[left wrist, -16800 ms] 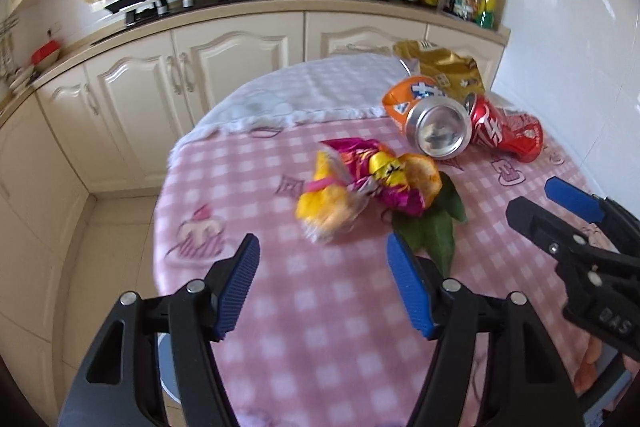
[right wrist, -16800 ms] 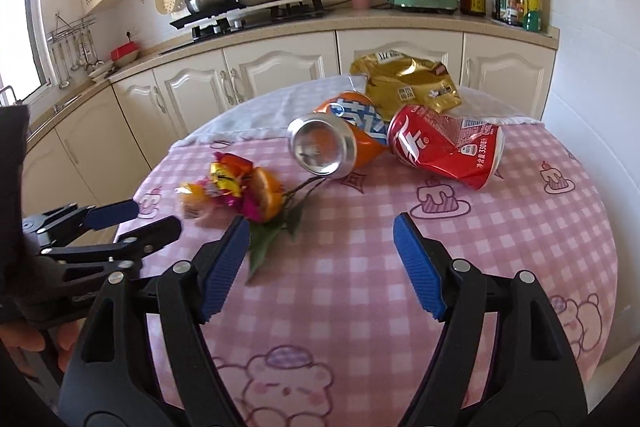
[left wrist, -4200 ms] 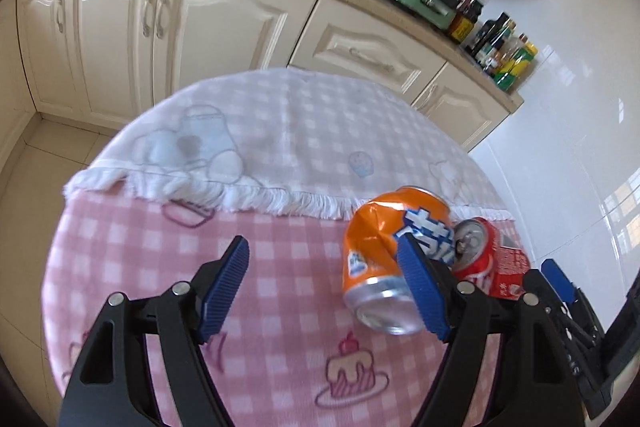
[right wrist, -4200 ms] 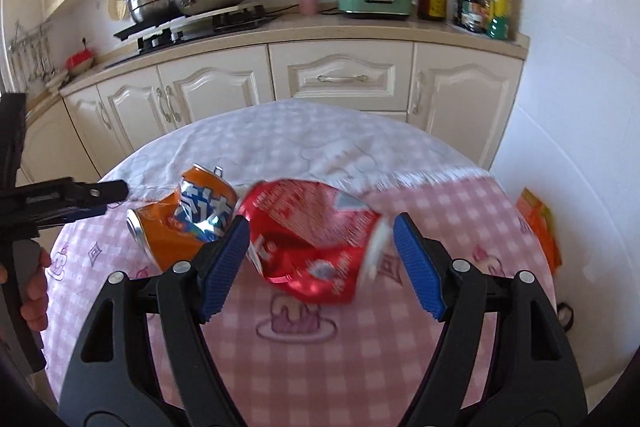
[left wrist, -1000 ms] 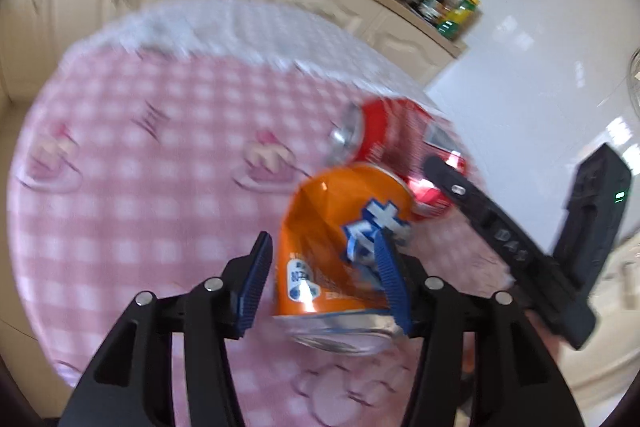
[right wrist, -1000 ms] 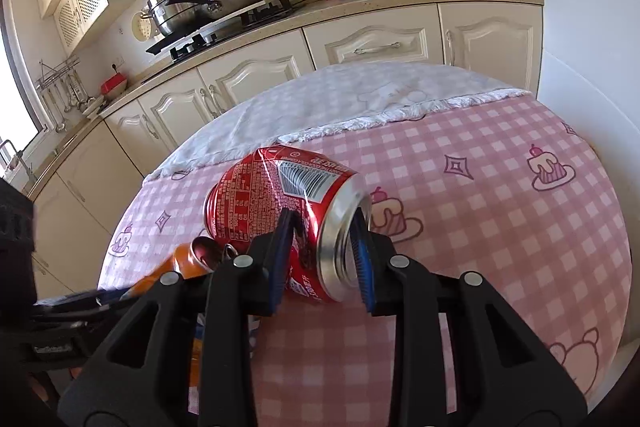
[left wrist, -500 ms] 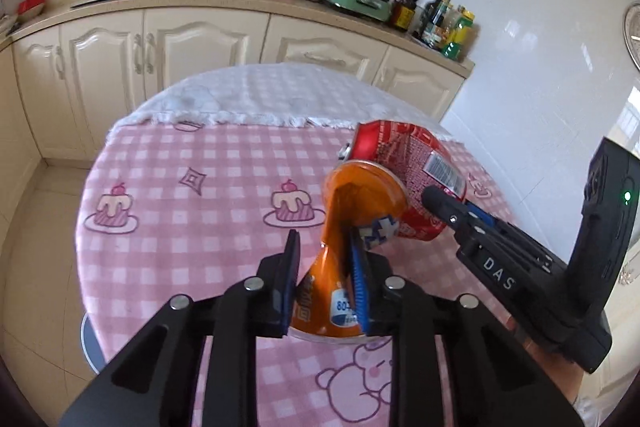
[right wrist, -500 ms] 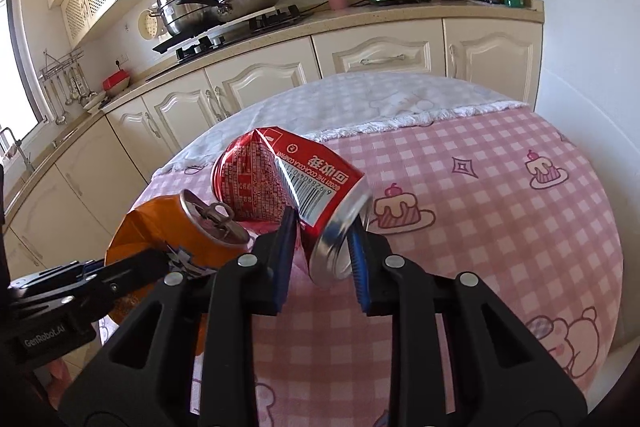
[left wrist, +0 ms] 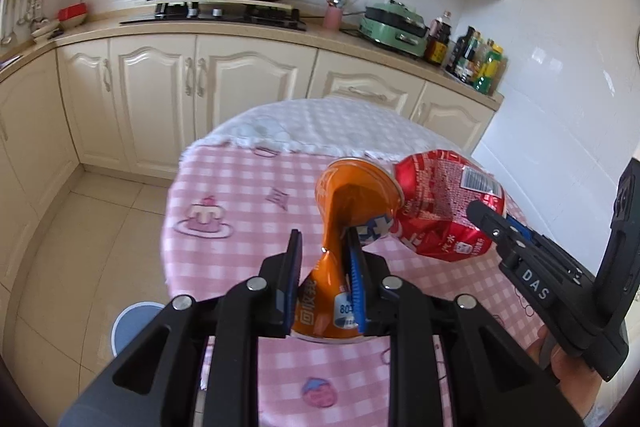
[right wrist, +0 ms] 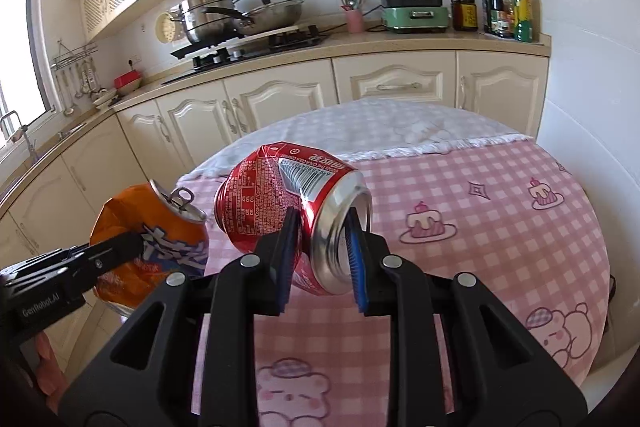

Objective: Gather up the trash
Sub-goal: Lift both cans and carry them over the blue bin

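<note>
Cans [left wrist: 352, 211] now lifted off tablecloth [left wrist: 240, 195]

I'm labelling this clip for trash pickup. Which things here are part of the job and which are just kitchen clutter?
Job:
- orange can, crushed, in the left gripper
- red can, dented, in the right gripper

Just there:
- steel pots
- green cooker
- sauce bottles

Home kitchen: gas stove [left wrist: 224, 13] with pots, cream cabinets [left wrist: 248, 99] (condiment bottles [right wrist: 508, 7] on counter).

Glossy crumpled metal cans [right wrist: 296, 203], matt cloth tablecloth [right wrist: 500, 247].
</note>
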`<action>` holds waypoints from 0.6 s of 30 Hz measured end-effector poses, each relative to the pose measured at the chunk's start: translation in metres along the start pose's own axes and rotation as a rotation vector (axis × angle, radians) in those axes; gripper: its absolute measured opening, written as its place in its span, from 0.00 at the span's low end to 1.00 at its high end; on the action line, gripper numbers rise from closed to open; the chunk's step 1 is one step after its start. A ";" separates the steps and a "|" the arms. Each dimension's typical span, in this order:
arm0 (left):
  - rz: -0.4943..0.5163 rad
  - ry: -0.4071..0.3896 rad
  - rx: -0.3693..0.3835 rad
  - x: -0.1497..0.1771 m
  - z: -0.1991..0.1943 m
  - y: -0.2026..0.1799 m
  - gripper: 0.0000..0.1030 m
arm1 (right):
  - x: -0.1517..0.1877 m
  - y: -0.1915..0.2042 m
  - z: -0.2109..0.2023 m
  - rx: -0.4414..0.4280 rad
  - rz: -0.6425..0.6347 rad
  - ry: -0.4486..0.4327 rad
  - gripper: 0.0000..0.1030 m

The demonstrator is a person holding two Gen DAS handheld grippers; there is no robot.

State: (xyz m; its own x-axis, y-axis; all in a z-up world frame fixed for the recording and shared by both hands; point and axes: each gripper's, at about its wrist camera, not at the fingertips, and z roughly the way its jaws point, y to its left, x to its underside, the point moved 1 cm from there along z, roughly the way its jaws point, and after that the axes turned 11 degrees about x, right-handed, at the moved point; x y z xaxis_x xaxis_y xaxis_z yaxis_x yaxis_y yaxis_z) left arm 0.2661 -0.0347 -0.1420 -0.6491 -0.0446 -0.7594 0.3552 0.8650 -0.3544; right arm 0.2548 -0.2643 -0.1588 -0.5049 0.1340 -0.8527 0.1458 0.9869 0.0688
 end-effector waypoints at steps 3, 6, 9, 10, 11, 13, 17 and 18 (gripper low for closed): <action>-0.030 -0.036 -0.017 0.000 -0.022 0.018 0.20 | -0.001 0.021 -0.010 -0.035 -0.025 -0.011 0.23; -0.061 -0.072 -0.043 0.003 -0.047 0.040 0.20 | -0.003 0.048 -0.017 -0.079 -0.056 -0.020 0.22; -0.088 -0.108 -0.097 0.007 -0.075 0.069 0.20 | -0.002 0.087 -0.024 -0.137 -0.101 -0.026 0.22; -0.098 -0.116 -0.113 0.009 -0.082 0.078 0.20 | 0.000 0.101 -0.026 -0.157 -0.116 -0.026 0.22; -0.113 -0.124 -0.132 0.011 -0.091 0.091 0.20 | 0.003 0.119 -0.026 -0.180 -0.141 -0.022 0.22; -0.155 -0.139 -0.179 0.020 -0.111 0.123 0.20 | 0.011 0.157 -0.024 -0.236 -0.180 -0.005 0.22; -0.251 -0.149 -0.265 0.044 -0.140 0.184 0.20 | 0.035 0.227 -0.016 -0.327 -0.264 0.042 0.22; -0.271 -0.148 -0.281 0.049 -0.145 0.197 0.20 | 0.042 0.243 -0.013 -0.347 -0.286 0.056 0.22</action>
State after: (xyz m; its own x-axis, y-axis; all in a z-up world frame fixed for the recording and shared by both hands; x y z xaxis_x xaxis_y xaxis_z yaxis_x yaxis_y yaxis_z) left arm 0.2073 0.2061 -0.1700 -0.5827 -0.3434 -0.7366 -0.0258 0.9137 -0.4056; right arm 0.2582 -0.0176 -0.1715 -0.5299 -0.1528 -0.8342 -0.2952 0.9554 0.0125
